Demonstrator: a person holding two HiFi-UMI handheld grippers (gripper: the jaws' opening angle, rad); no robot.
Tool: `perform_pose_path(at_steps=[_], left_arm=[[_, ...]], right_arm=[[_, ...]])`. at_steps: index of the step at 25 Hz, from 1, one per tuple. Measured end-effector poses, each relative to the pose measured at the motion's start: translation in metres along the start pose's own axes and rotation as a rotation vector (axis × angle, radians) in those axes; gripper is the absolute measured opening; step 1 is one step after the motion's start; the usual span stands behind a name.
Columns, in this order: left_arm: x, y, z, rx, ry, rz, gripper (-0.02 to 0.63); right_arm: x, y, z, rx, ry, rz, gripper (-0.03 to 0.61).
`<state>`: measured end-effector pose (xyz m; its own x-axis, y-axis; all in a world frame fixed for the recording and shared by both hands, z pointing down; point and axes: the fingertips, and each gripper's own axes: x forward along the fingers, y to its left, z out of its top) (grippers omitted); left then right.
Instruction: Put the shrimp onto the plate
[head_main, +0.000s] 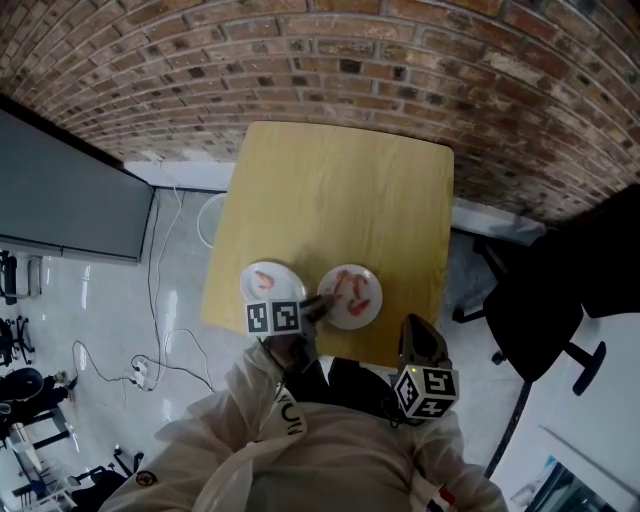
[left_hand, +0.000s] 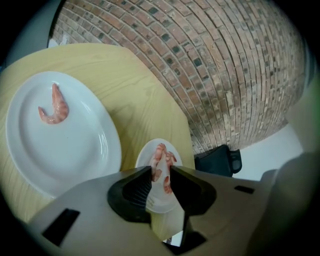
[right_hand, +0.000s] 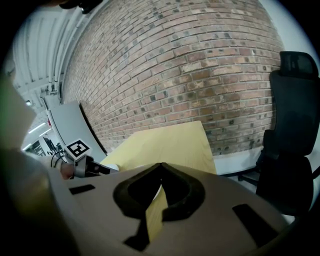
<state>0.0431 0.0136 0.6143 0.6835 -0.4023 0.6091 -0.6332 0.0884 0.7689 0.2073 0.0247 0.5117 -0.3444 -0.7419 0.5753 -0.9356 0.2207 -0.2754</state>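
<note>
Several shrimp (left_hand: 160, 153) near the table's (head_main: 340, 180) near edge look light, soft and slippery, so a gentle mid-body pinch suits them. The left gripper's (left_hand: 160, 171) jaws stand narrowly apart, empty.

Bench (head_main: 340, 190): pale wood-grain top, smooth, low sheen, probably laminate. Left plate (head_main: 288, 280) and right plate (head_main: 365, 312): white, glazed, glossy, ceramic-looking. Shrimp (left_hand: 54, 107): pink-orange, smooth, wet-looking shine. Brick wall (right_hand: 200, 75): rough, matt, gritty mortar lines. Floor (head_main: 120, 310): pale, hard, glossy, reflects light. Left gripper (left_hand: 160, 170): shell of matt beige plastic. Its fingers (left_hand: 137, 192) are black and matt with ribbed inner faces, rubbery-looking. Sleeve (head_main: 300, 440): cream cloth, crinkled, faint sheen. Chair (head_main: 540, 310): black, matt. Fabric or plastic, can't tell at this distance.
</note>
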Motion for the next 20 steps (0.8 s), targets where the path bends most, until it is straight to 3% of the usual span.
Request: perform_pose_path(at_steps=[8,14,20], left_arm=[[-0.002,-0.002,0.000,0.055,0.005,-0.004,0.154],[0.001,-0.007,-0.003,0.341,0.043,0.101,0.183],[0.001,0.002,0.001,0.463,0.055,0.203,0.188]], right_arm=[[-0.005,0.003,0.000,0.000,-0.007,-0.012,0.023],[-0.010,0.003,-0.003,0.001,-0.009,-0.027,0.023],[-0.010,0.004,-0.003,0.002,-0.007,-0.032,0.023]])
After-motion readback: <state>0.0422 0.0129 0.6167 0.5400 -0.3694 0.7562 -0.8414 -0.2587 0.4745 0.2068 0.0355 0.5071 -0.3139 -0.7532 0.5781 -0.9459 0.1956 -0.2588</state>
